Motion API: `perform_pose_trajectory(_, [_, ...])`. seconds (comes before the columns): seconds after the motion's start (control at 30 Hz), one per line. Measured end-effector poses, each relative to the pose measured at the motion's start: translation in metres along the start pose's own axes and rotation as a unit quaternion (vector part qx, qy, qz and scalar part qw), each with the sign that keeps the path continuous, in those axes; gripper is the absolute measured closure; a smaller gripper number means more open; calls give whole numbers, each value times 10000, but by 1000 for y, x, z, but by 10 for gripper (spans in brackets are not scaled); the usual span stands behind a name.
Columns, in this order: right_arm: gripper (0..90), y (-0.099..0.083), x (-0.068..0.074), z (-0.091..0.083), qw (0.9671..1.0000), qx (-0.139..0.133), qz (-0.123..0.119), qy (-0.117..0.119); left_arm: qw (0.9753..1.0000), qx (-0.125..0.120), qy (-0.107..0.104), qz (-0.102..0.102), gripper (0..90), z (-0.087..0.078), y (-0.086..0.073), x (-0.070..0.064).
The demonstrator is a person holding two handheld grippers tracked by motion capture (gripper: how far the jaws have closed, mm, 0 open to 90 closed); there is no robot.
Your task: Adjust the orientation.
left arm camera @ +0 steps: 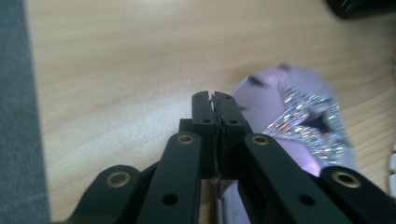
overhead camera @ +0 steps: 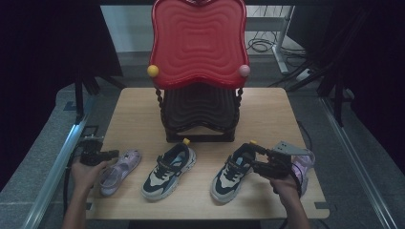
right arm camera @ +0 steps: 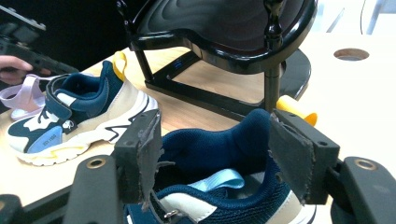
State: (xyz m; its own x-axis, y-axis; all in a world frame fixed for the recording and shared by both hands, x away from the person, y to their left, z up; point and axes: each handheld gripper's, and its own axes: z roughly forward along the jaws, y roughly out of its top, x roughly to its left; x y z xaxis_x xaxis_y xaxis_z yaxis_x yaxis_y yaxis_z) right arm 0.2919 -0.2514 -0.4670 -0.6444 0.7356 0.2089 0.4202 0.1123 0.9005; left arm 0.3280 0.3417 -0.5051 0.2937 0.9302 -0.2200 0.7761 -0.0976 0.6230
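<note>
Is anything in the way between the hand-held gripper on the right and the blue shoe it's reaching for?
No, nothing is in the way. The right hand-held gripper is open, and its jaws stand on either side of the heel of the blue shoe, right at its collar. The other blue shoe sits off to the side.

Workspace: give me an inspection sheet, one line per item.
Surface: light wooden tabletop, bare at the back corners.
Job's things: right navy-and-cream sneaker; left navy-and-cream sneaker; lilac glitter sandal at the left; another lilac sandal at the right edge.
Clutter: red-and-black two-tier stand at the back.
Grippers: right gripper open around the right sneaker's heel; left gripper shut beside the left sandal.
Cables: loose coils on the floor.
Surroundings: dark curtains.
</note>
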Motion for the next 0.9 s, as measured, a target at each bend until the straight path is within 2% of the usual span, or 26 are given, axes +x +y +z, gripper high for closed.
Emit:
perform_pose_trajectory(0.03, [358, 0, 0, 0, 10000, -2, 26, -7, 9999, -127, 25, 68, 805, -6, 1, -3])
perform_pose_trajectory(0.07, [358, 0, 0, 0, 10000, -2, 26, -7, 9997, -206, 36, 111, 805, -9, 1, -5])
perform_pose_trajectory(0.1, [357, 1, 0, 1, 10000, 14, 48, 5, 9990, -317, 102, 297, 752, -19, 1, -13])
perform_pose_trajectory(0.13, [357, 1, 0, 1, 10000, 14, 48, 5, 9990, -317, 102, 297, 733, -19, 1, -13])
perform_pose_trajectory(0.2, [358, 1, 0, 2, 10000, 30, 58, 7, 9982, -422, 61, 422, 704, -27, -2, -21])
perform_pose_trajectory(0.23, [357, 2, 0, 1, 10000, 16, 60, 33, 9971, -620, 71, 440, 652, -36, -5, -29])
perform_pose_trajectory(0.3, [358, 2, 0, 1, 10000, 3, 66, 34, 9967, -674, 52, 459, 599, -40, -6, -33])
perform_pose_trajectory(0.33, [358, 3, 0, 0, 9999, -20, 89, 45, 9964, -695, 15, 490, 599, -44, -6, -37])
perform_pose_trajectory(0.37, [358, 3, -1, -1, 9999, -44, 102, 47, 9960, -731, -70, 511, 560, -49, -7, -43])
perform_pose_trajectory(0.43, [358, 3, -1, 0, 9999, -29, 110, 112, 9936, -950, -243, 557, 466, -56, -13, -53])
perform_pose_trajectory(0.47, [358, 3, -1, 0, 9999, -29, 110, 112, 9927, -1009, -313, 584, 466, -58, -15, -56])
perform_pose_trajectory(0.53, [354, 6, 3, 3, 9996, -6, -17, 265, 9904, -1149, -415, 650, 404, -62, -21, -66])
perform_pose_trajectory(0.63, [351, 8, 5, 6, 9996, 3, -77, 280, 9891, -1241, -438, 667, 381, -64, -27, -74])
perform_pose_trajectory(0.7, [350, 9, 7, 10, 9996, 50, -131, 249, 9888, -1270, -368, 699, 357, -67, -29, -77])
perform_pose_trajectory(0.77, [350, 8, 9, 13, 9993, 45, -243, 267, 9872, -1363, -427, 702, 349, -70, -30, -79])
perform_pose_trajectory(0.83, [349, 7, 12, 17, 9990, 98, -312, 299, 9844, -1494, -512, 770, 324, -72, -30, -80])
perform_pose_trajectory(0.9, [344, 7, 17, 22, 9984, 143, -438, 327, 9826, -1545, -560, 861, 303, -75, -28, -81])
